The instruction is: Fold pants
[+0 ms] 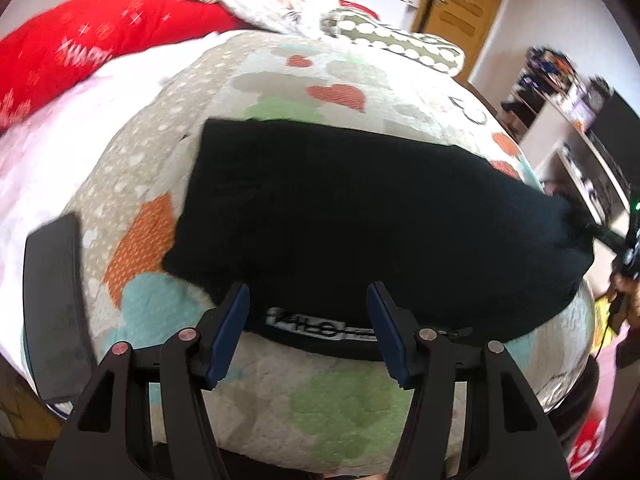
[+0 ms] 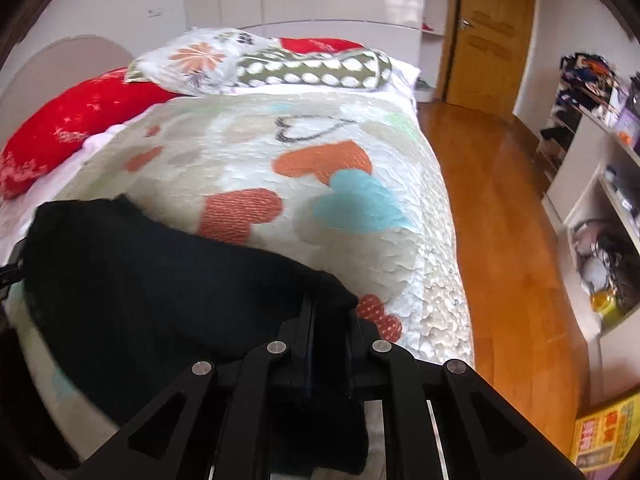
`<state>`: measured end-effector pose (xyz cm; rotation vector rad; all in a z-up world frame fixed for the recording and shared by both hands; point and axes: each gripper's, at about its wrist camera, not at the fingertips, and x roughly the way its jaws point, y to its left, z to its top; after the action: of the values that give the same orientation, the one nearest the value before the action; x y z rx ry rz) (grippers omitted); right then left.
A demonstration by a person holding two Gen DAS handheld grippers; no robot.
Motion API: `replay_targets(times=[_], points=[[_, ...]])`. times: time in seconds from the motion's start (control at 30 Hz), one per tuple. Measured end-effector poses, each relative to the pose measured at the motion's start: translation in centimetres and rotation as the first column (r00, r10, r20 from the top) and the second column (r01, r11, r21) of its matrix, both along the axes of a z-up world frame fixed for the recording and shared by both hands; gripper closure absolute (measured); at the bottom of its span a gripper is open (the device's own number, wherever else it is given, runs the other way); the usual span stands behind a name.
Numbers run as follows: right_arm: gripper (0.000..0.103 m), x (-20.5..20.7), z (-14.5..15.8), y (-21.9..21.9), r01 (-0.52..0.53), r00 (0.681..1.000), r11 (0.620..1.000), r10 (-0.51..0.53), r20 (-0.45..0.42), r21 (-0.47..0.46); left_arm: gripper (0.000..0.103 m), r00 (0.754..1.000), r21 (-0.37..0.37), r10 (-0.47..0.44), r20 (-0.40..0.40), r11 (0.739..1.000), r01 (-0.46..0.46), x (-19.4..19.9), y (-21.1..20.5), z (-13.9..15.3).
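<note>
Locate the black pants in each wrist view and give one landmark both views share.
Left wrist view: the black pants fill the centre, lying on the heart-print quilt, waistband label just beyond the open left hand-held gripper.
Right wrist view: the pants sit lower left, their near corner pinched in the right hand-held gripper.
Shared landmark: the wooden door, upper right in both.

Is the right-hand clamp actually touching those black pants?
Touching. The right wrist view shows the right gripper with its fingers closed on a bunched edge of the black pants.
</note>
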<state>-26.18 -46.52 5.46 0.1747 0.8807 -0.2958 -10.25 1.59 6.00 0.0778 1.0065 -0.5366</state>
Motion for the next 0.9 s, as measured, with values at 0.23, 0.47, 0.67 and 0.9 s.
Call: replay_targets(times=[0.23, 0.47, 0.67, 0.9], points=[[0.058, -1.9, 0.7, 0.2, 0.092, 0.995, 0.996, -0.092, 0.05, -0.001, 0.043, 0.997, -0.031, 0.067, -0.029, 0.997, -0.068, 1.0, 2.4, 0.0], [0.053, -2.4, 4.5, 6.7, -0.122, 0.981, 0.992, 0.114, 0.156, 0.044, 0.032, 0.985, -0.084, 0.165, -0.043, 0.982, -0.168, 2.4, 4.0, 0.3], [0.05, 0.3, 2.8, 16.4, -0.404, 0.907, 0.91, 0.385, 0.172, 0.094, 0.032, 0.975, -0.055, 0.213, -0.055, 0.975, -0.216, 3.8, 3.7, -0.6], [0.05, 2.9, -0.4, 26.4, -0.603, 0.795, 0.797, 0.597, 0.107, 0.032, 0.032, 0.977, -0.055, 0.207, -0.046, 0.976, -0.209, 4.9, 2.8, -0.9]])
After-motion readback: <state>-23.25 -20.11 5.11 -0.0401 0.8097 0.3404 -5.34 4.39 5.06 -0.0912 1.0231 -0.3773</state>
